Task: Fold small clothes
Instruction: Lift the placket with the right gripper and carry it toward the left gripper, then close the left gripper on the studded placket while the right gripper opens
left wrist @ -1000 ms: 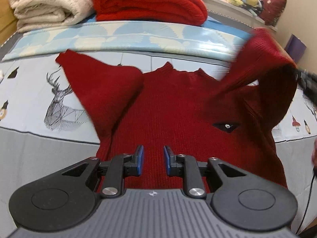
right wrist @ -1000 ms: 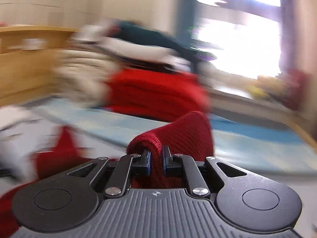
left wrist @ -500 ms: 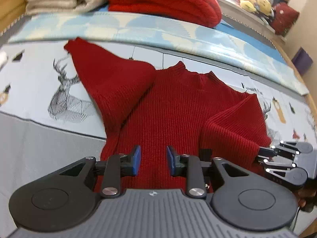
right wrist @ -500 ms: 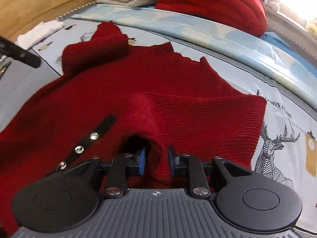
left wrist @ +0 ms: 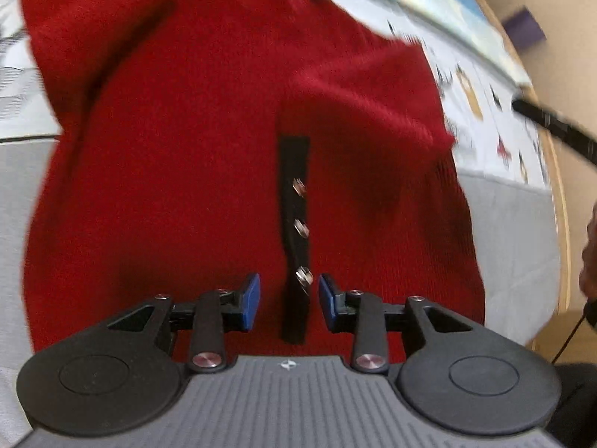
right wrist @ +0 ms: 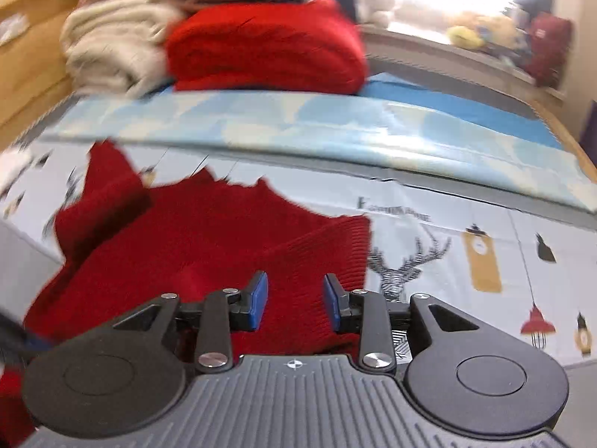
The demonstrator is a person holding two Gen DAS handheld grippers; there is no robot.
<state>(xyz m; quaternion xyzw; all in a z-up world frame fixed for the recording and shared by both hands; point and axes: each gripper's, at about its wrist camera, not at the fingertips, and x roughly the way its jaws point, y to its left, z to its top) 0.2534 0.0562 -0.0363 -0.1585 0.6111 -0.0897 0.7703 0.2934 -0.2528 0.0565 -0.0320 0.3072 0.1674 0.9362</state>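
The left gripper (left wrist: 288,300) points steeply down over the red sweater (left wrist: 186,149) lying on the bed (right wrist: 466,231), fingers opening, empty. The right gripper (right wrist: 294,300) is opening too, above the folded sleeve (right wrist: 328,246). Folded blankets (right wrist: 261,44) are piled behind.

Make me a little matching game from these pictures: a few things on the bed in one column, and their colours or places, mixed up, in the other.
Things:
1. jumper
2. strap with metal snaps
3. folded blanket
4. soft toy

Descriptions:
A. yellow, on the ledge by the window
B. black, lying down the middle of the jumper
C. dark red, spread flat on the deer-print sheet
D. bright red, stacked at the head of the bed beside cream bedding

Pairs: 1-C, 2-B, 3-D, 4-A
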